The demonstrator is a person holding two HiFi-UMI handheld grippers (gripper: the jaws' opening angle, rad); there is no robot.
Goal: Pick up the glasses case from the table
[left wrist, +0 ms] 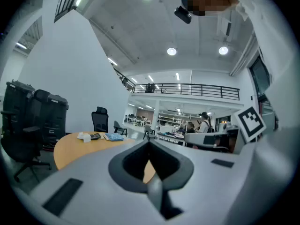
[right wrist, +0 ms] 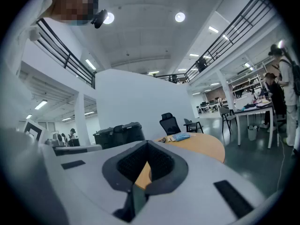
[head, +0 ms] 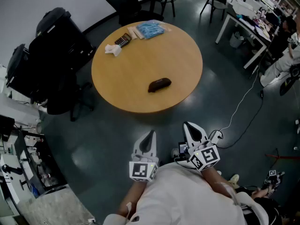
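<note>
The glasses case (head: 159, 85), black and oblong, lies on the round wooden table (head: 140, 64), right of its middle and toward the near edge. Both grippers are held low, close to the person's body and well short of the table. My left gripper (head: 150, 134) has its jaws closed to a point, with nothing in them. My right gripper (head: 187, 124) is likewise shut and empty. In the left gripper view the closed jaws (left wrist: 150, 142) cover most of the table (left wrist: 75, 149). In the right gripper view the gripper (right wrist: 147, 144) hides the case too.
On the table's far side lie a calculator (head: 123, 40), crumpled tissue (head: 113, 49) and a blue packet (head: 150, 29). Black office chairs (head: 56, 55) stand at the left. A white cable (head: 239, 107) runs over the floor at the right. Desks (head: 248, 13) and a person (head: 286, 55) are at the far right.
</note>
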